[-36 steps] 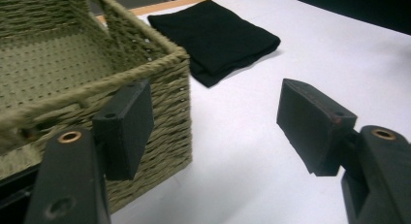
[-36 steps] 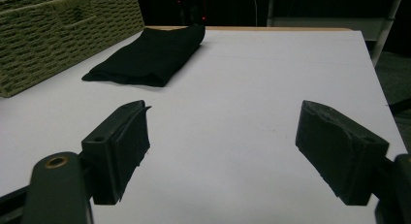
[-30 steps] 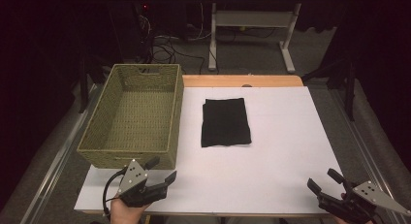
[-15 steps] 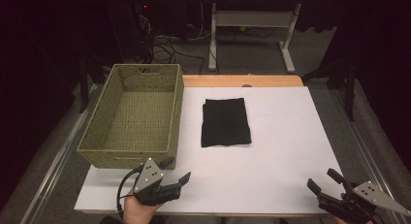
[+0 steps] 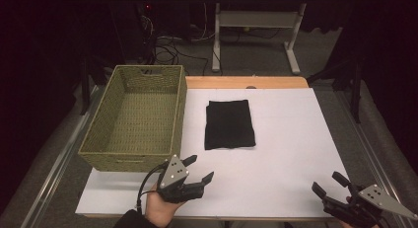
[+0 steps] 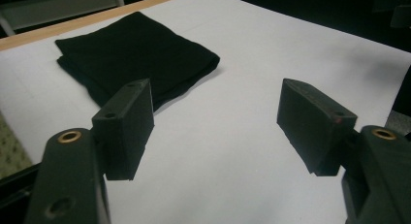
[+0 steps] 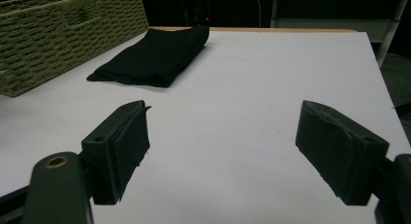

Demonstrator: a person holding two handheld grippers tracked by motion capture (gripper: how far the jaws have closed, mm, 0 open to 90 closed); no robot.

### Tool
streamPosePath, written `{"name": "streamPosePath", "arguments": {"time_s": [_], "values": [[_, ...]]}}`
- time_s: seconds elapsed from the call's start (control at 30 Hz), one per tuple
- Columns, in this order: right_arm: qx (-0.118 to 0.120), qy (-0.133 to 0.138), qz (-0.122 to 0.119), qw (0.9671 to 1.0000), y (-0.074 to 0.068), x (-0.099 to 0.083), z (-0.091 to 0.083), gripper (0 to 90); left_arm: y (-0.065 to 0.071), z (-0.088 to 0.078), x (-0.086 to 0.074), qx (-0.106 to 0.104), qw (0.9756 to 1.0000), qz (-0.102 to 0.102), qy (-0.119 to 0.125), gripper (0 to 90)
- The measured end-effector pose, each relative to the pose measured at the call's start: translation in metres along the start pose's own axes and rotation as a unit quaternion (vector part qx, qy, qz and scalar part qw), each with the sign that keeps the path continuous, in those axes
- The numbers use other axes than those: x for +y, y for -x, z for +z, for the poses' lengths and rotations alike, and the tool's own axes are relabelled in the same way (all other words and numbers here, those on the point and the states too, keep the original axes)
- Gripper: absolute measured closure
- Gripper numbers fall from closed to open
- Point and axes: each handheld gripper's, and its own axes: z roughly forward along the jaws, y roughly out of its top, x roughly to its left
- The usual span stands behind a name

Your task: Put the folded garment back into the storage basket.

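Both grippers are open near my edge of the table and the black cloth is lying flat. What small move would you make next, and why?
Probably ease the left gripper forward toward the near edge of the folded black cloth. Its jaws are open and empty, already pointing at the cloth, and it sits closer than the right gripper. The wicker basket beside the cloth stands empty, a likely destination.

The worktop [image 5: 296, 139] is covered by a white sheet, with a strip of bare light wood showing along its far edge. A woven, olive-green basket [image 5: 135, 117] sits on its left side, open at the top, reaching from the far edge almost to the near one. Just beside the basket, towards the middle, a folded black cloth [image 5: 229, 124] lies flat on the white surface, apart from the basket's wall. The right half is plain white.
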Motion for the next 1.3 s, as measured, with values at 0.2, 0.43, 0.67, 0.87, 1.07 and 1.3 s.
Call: {"name": "streamPosePath", "arguments": {"time_s": [0.2,0.43,0.67,0.87,1.07,1.3], "values": [[0.000,0.001,0.000,1.0000,0.000,0.000,0.000,20.1,0.003,0.021,0.011,-0.006,0.9999,0.002,-0.014,26.9],[0.002,0.000,0.000,1.0000,-0.001,0.000,0.001,20.1,0.002,0.044,0.022,0.004,0.9996,-0.002,-0.028,26.7],[0.008,-0.001,-0.003,1.0000,-0.001,0.000,0.002,20.1,-0.004,0.065,0.035,0.009,0.9986,-0.017,-0.049,26.6],[0.009,-0.001,-0.001,1.0000,0.000,0.000,0.002,20.0,-0.011,0.086,0.047,0.016,0.9962,-0.036,-0.078,24.0],[0.011,0.000,0.000,0.9999,0.000,0.001,0.002,20.0,-0.014,0.104,0.057,0.024,0.9944,-0.030,-0.099,24.0],[0.014,-0.002,-0.002,0.9999,-0.001,0.000,0.003,20.0,-0.025,0.124,0.063,0.031,0.9898,-0.034,-0.135,24.0]]}}
